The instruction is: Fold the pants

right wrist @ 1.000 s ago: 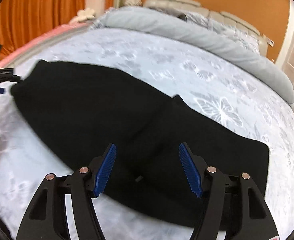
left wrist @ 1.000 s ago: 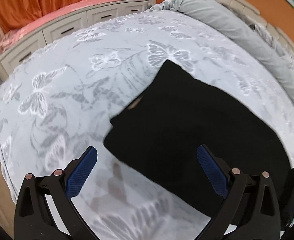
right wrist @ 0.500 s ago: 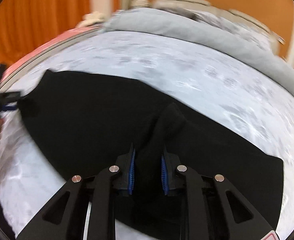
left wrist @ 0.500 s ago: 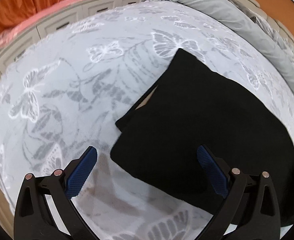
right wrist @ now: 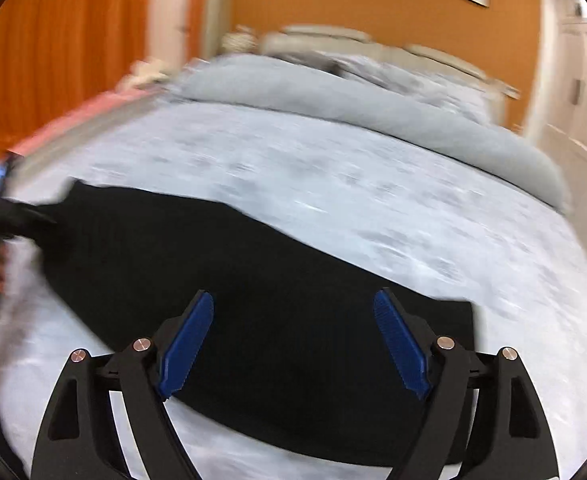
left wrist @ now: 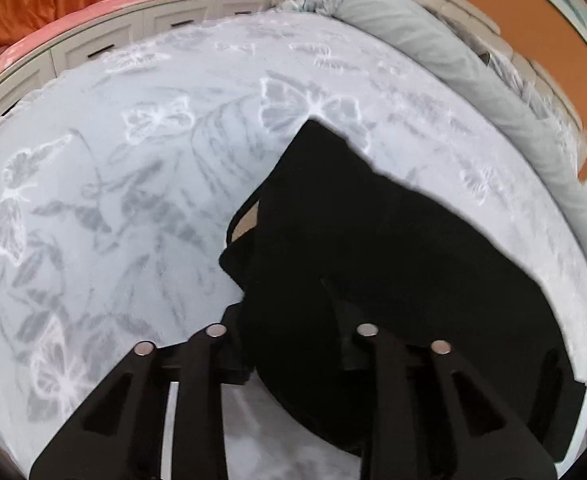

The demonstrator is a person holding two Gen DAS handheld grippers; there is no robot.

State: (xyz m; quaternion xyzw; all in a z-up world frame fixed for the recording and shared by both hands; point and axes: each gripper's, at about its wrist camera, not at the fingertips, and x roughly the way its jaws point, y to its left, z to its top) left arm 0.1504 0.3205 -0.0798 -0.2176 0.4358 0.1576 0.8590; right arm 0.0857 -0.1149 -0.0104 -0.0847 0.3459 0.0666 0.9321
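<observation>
The pants (left wrist: pixel 393 264) are plain black on a pale blue-grey bedspread (left wrist: pixel 133 200) printed with white and grey butterflies; the rolled duvet (right wrist: pixel 373 112) is light grey, the wall (right wrist: pixel 333 8) and curtain (right wrist: pixel 53 60) orange, and the right gripper (right wrist: pixel 293 344) black with ribbed blue pads (right wrist: pixel 187 344)

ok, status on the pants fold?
Left gripper shut on pants at one end. Right gripper open, above the pants, holding nothing. Pants flat on the bed. Nothing in the way.
</observation>
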